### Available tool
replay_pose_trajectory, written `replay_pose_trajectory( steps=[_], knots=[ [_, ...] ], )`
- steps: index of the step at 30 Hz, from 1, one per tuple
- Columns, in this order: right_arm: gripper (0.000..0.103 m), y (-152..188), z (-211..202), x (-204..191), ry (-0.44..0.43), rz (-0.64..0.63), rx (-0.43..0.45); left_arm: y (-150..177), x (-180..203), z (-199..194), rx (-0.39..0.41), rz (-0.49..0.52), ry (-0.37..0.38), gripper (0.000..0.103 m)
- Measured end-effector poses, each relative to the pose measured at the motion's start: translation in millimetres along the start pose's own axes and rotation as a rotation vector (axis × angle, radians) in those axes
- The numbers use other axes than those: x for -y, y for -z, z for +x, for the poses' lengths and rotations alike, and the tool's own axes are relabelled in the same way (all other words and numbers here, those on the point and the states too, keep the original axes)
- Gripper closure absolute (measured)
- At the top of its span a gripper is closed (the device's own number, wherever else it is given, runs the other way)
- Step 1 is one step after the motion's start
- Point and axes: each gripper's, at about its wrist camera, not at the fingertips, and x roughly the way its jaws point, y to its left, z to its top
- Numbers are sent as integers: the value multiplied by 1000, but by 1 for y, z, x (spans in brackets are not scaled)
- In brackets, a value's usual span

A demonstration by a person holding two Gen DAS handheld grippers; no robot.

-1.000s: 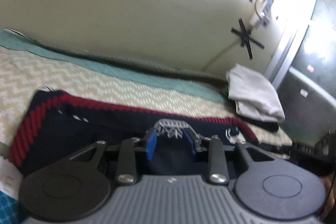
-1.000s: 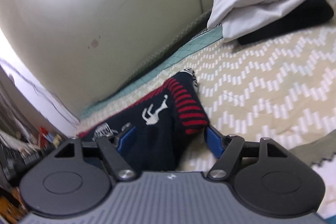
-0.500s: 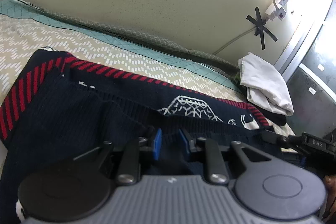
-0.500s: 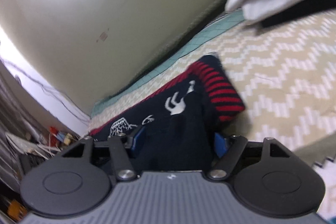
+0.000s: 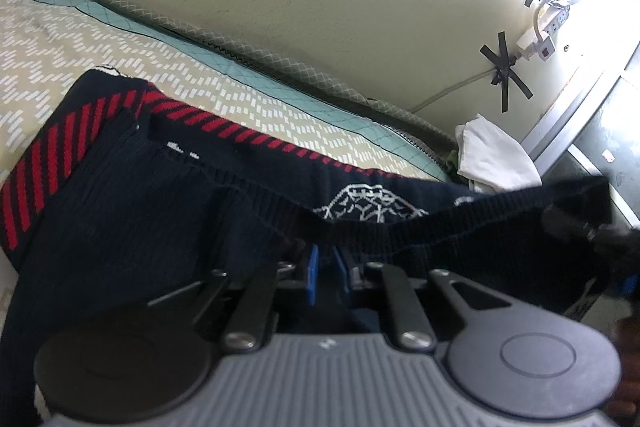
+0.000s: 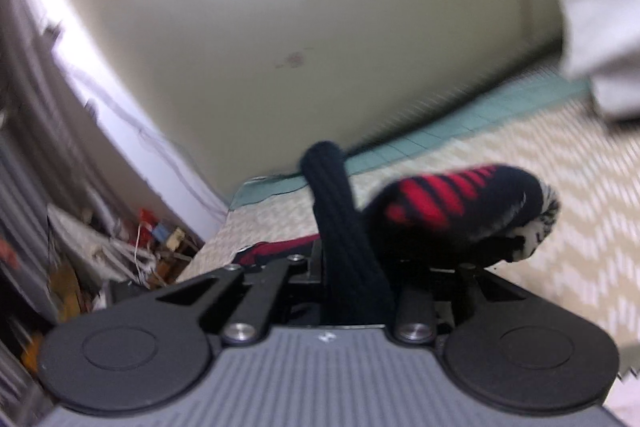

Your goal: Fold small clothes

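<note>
L gripper: blue pads nearly together, pinched on the ribbed edge of the navy sweater. The knit runs between and over the fingers; most of it spreads ahead and to the left of them on the zigzag bedspread, red-striped cuff at far left. White knit pattern sits just beyond the fingertips. To the right the hem stretches taut toward the R gripper, which is blurred.

R gripper: jaws closing, pads hidden under fabric, a dark ribbed fold of the sweater between the fingers. Red-striped sleeve end bunched just right of the fingers, lifted off the bedspread. White folded cloth lies well beyond the fingers, near the wall.
</note>
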Motion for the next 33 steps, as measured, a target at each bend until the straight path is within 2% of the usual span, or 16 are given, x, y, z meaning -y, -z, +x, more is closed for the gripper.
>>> replay_pose_trajectory(
  steps=[2,6,10,12,14,15,17,18,21,27,30,33],
  knots=[
    [72,-3,10,-21,-8,-55,-11,0,-2,-5,10,-10,18,91],
    [72,-7,40,-59,-17,-150,-53,4,-13,-40,84,-48,64,79],
    [71,-9,80,-85,-34,-242,-126,7,-37,-97,198,-82,26,75],
    [66,-8,109,-93,-40,-272,-172,8,-51,-128,267,-108,-27,72],
    [55,-6,140,-98,-51,-294,-232,9,-62,-158,332,-130,-98,71],
    [51,-2,154,-101,-67,-315,-270,8,-66,-167,351,-138,-122,71],
    [35,8,181,-105,-123,-331,-368,9,-71,-184,385,-141,-163,66],
    [34,12,187,-105,-152,-312,-396,10,-71,-189,393,-139,-175,62],
    [32,11,179,-103,-194,-296,-377,12,-69,-188,387,-140,-178,54],
    [32,-18,131,-80,-292,-220,-317,17,-46,-157,314,-80,-92,48],
    [31,-29,121,-91,-341,-196,-288,18,-36,-149,297,-56,-72,46],
    [32,-43,106,-107,-376,-229,-222,21,-29,-154,301,-43,-53,42]
  ],
)
